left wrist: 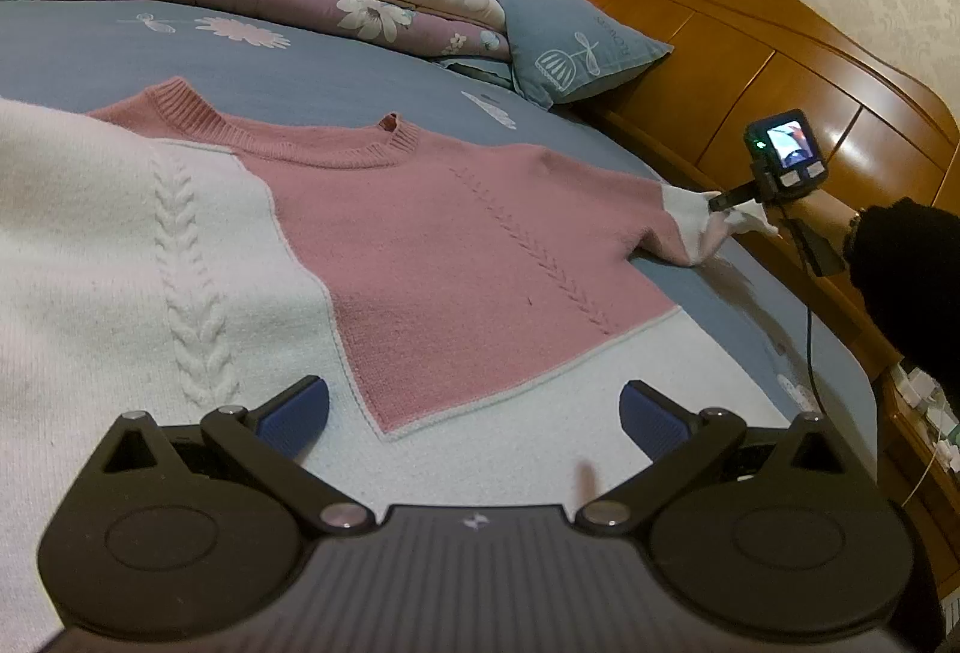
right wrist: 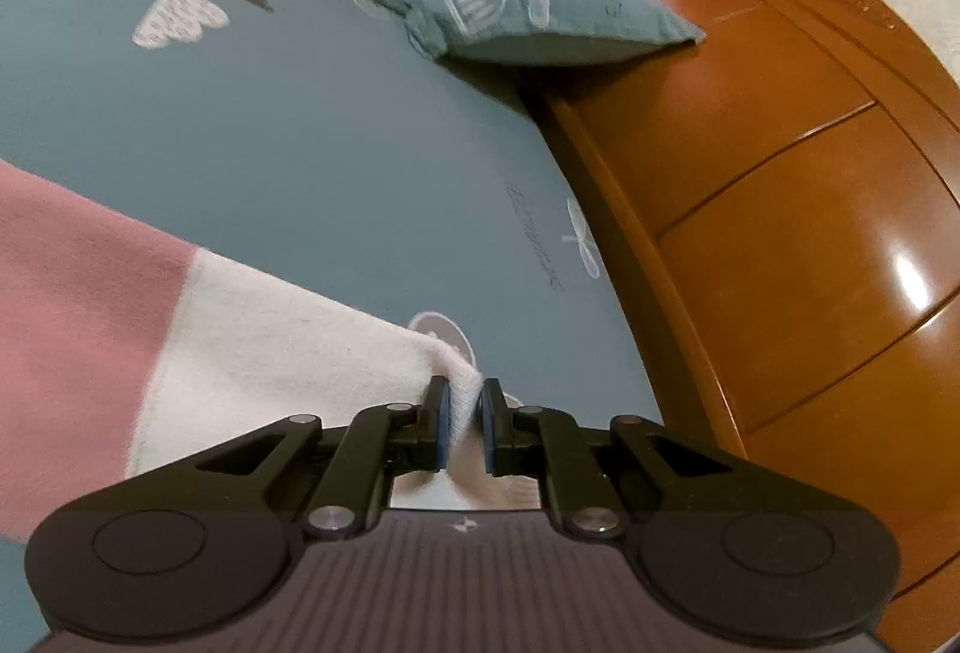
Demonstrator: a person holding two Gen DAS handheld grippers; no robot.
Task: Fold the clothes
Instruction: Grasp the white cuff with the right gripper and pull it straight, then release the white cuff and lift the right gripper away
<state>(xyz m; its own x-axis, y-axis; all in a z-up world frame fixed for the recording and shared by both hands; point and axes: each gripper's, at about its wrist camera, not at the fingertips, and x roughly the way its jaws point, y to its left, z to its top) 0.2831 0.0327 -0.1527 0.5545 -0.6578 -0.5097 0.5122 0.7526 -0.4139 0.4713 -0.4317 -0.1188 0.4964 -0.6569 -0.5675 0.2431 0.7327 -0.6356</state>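
Item: 1 pink-and-white sweater, flat on the blue bed sheet. Right gripper pinches its white sleeve cuff; the sleeve's long axis runs toward 9 o'clock. Left gripper, jaws wide and empty, hovers over the hem, body at 12 o'clock.

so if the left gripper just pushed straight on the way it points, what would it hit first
Probably the sweater: the left gripper hangs with open jaws over its white hem, angled down at the pink panel just ahead. Depth is hard to judge, but nothing else lies between.
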